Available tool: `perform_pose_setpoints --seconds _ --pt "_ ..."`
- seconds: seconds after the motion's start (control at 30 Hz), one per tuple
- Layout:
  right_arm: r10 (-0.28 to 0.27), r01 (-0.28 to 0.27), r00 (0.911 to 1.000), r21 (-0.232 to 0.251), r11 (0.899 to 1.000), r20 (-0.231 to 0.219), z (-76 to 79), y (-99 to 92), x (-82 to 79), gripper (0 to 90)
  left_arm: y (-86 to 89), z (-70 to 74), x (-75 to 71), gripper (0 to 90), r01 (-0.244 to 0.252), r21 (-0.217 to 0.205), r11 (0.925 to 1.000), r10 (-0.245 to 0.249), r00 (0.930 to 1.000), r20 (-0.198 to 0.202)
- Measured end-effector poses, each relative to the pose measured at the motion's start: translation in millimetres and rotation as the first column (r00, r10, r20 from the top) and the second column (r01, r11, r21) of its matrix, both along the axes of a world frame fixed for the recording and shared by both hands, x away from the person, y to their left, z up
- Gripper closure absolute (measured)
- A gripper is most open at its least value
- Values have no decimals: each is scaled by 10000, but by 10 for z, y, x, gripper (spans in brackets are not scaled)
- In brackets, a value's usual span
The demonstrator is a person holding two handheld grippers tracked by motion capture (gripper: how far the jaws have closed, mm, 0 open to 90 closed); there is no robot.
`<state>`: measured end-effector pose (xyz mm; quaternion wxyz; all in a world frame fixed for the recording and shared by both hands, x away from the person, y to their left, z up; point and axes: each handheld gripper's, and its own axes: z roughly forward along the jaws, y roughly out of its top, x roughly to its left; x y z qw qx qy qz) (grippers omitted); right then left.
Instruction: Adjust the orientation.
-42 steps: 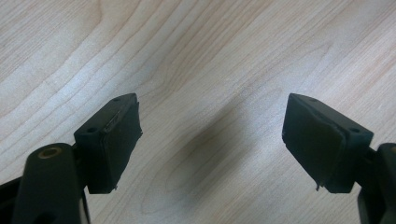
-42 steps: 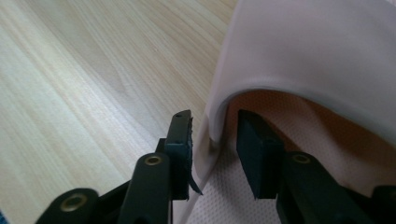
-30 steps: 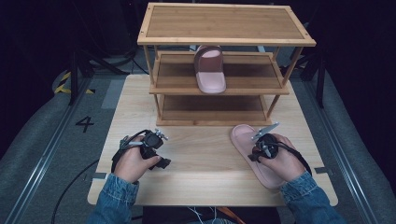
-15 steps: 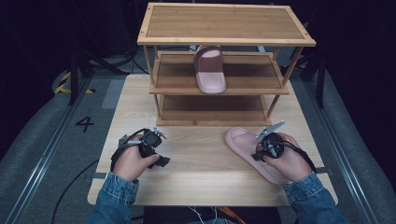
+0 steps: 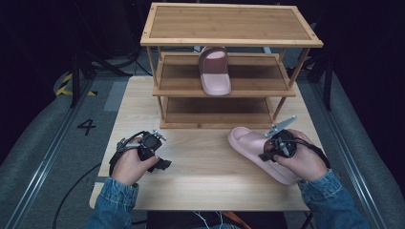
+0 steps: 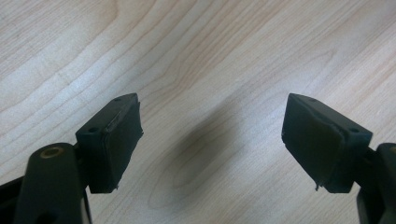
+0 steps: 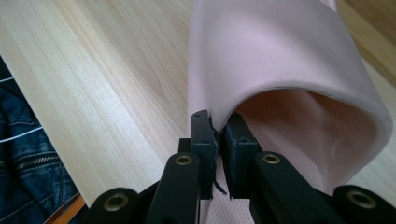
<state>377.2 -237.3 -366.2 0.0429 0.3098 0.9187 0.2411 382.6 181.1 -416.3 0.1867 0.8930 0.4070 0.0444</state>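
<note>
My right gripper (image 7: 215, 140) is clamped on the strap edge of the pink slipper (image 7: 280, 60), one jaw outside the strap and one inside, while my left gripper (image 6: 210, 140) stands wide and empty over the bare table (image 6: 196, 56). I judge the thin bite risky: the soft strap could peel from between the pads if the sole swings or catches the table. The high view shows the rack (image 5: 229, 43) ahead of my jaws with the matching slipper (image 5: 215, 71) on its middle shelf; the right gripper view shows the pinch itself.

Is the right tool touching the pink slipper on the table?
Touching: in the right gripper view, the right tool pinches the strap edge of the pink slipper.
</note>
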Motion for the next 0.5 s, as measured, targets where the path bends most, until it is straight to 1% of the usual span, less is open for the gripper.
perform_pose_setpoints --seconds 0.07,0.1,0.13,0.23,0.27,0.3,0.37,0.4,0.5 --pt "106 -105 9999 -108 9999 99 66 0 4 846 13 -1 4 209 75 -12 10000 -75 10000 60" --pt "164 -161 9997 -175 9997 162 105 4 5 845 24 3 10 209 145 25 9999 -145 9997 179" --pt "228 -224 9996 -192 9996 177 132 8 7 845 26 1 8 210 122 -64 9999 -121 9998 177" --pt "418 -414 9990 -205 9989 180 198 15 20 842 43 4 9 211 151 -54 9999 -149 9991 396" --pt "489 -485 9986 -234 9986 194 222 16 24 841 47 5 7 212 140 -69 9999 -137 9992 372" --pt "556 -550 9982 -263 9981 225 240 16 28 842 57 7 6 212 132 -83 9999 -128 9990 430" --pt "923 -912 9954 -398 9950 271 311 9 44 842 68 13 -2 212 73 -154 9999 -67 9992 404" --pt "1116 -1102 9934 -496 9927 275 349 7 50 843 77 16 -3 212 89 -155 9998 -82 9989 465" --pt "1516 -1473 9872 -803 9858 496 473 0 74 843 94 25 -12 213 19 -248 9997 -6 9986 521"
